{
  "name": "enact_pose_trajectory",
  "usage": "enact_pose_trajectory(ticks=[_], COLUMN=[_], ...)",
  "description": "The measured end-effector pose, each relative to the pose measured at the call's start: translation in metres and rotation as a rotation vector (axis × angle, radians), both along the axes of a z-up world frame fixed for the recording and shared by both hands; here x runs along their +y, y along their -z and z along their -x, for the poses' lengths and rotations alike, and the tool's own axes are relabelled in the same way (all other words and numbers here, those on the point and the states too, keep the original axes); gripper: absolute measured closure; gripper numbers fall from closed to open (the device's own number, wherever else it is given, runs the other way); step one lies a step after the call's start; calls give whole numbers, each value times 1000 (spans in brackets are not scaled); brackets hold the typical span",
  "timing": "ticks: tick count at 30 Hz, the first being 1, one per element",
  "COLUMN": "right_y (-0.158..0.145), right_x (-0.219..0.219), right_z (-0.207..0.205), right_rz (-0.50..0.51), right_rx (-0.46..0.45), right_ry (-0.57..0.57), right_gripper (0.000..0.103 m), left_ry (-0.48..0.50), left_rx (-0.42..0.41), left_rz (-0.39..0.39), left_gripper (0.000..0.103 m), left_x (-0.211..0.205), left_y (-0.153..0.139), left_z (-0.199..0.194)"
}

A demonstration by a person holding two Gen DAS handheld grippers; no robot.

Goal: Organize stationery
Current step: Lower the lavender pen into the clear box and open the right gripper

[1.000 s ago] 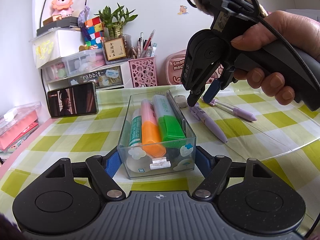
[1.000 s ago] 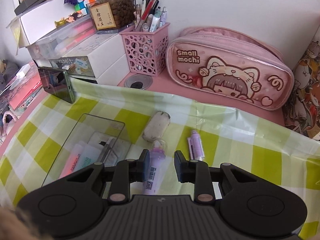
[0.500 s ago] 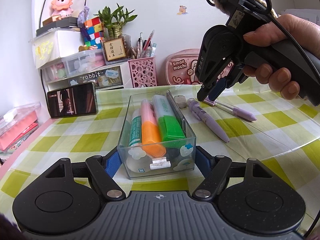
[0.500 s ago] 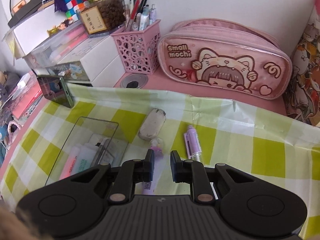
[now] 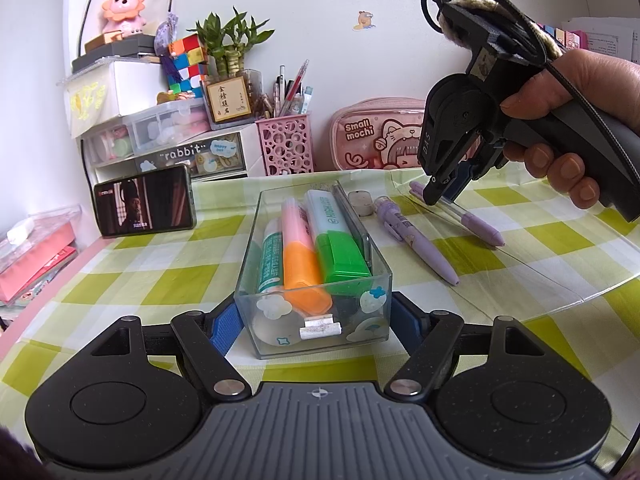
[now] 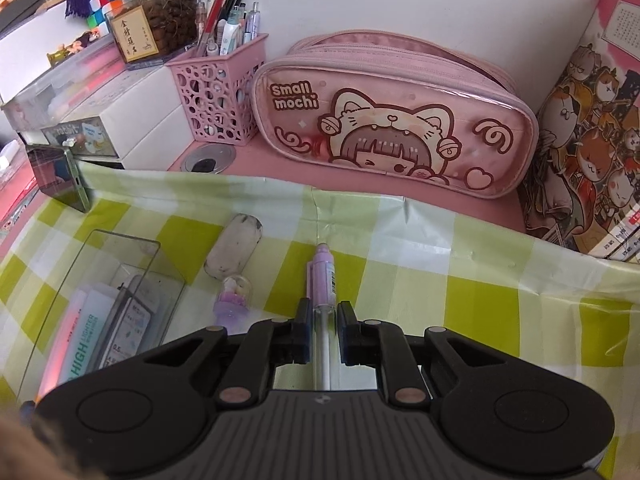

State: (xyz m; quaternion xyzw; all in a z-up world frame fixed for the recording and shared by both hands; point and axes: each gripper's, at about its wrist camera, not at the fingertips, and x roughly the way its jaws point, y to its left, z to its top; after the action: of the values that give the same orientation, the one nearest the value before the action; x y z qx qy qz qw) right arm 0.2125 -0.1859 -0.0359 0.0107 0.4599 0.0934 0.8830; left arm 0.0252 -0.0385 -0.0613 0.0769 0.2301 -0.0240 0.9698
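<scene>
Right gripper [image 6: 323,316] closing around purple pen [image 6: 323,280] on tablecloth [image 6: 440,280].

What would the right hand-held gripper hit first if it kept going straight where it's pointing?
Probably the purple pen lying between the right hand-held gripper's closing jaws, then the checked tablecloth under it; depth is unclear.

Pen [image 6: 322,280]: we lose its tip under the right gripper [image 6: 323,322]. Box [image 6: 120,280]: contents blurred, near end cut off.
</scene>
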Motion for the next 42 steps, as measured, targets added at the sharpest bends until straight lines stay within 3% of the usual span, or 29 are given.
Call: enact_pose_trajectory(ticks=[13, 20, 35, 42], right_y=[-63, -60, -33, -37], right_x=[21, 49, 85, 84], right_z=[34, 38, 33, 37], right_rz=[-342, -510, -448, -452], right_rx=[-54, 33, 153, 126], right_ry=[-1, -1, 17, -29], right_gripper=[84, 84, 83, 83], left_ry=[0, 0, 0, -1], left_rx=[0, 0, 0, 0], left_rz=[0, 0, 0, 0], left_gripper=[29, 29, 29, 29], left_x=[0, 0, 0, -1], left_y=[0, 0, 0, 0], left_z=[0, 0, 0, 0])
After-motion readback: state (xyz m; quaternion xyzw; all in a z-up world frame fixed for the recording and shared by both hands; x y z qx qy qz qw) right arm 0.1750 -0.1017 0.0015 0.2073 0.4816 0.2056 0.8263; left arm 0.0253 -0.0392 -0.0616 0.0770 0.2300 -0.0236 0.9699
